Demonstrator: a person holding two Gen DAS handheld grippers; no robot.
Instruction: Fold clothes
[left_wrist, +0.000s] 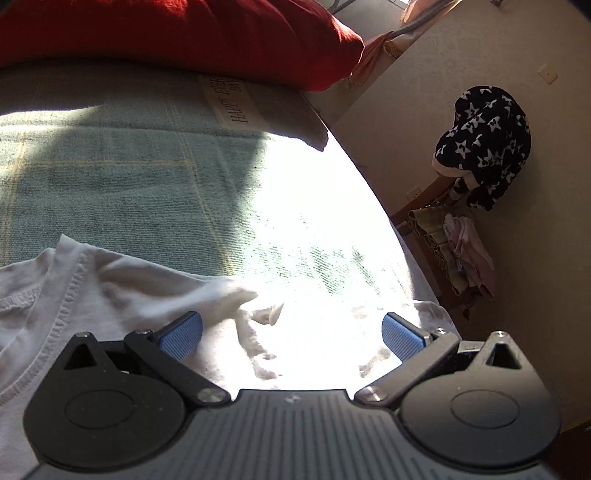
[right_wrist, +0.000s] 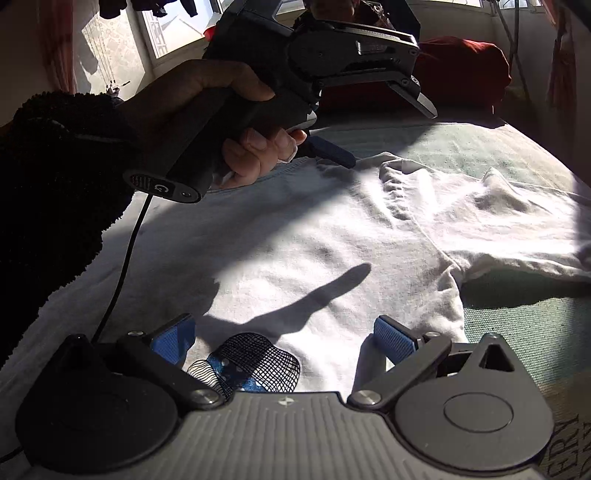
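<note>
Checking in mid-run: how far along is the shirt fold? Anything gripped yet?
Done: the white T-shirt is spread out on the green bed cover, sleeve out to the side, no fold visible. In hand: nothing; the left tongs and right tongs both hover open over the fabric. Left: grasping edges and making every fold. The shirt near the left tongs is washed out by sun glare, so detail there is unclear.

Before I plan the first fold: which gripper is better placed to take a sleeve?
Left, probably. The left gripper hangs open right over the sleeve of the white T-shirt; the right gripper is open over the body.
</note>
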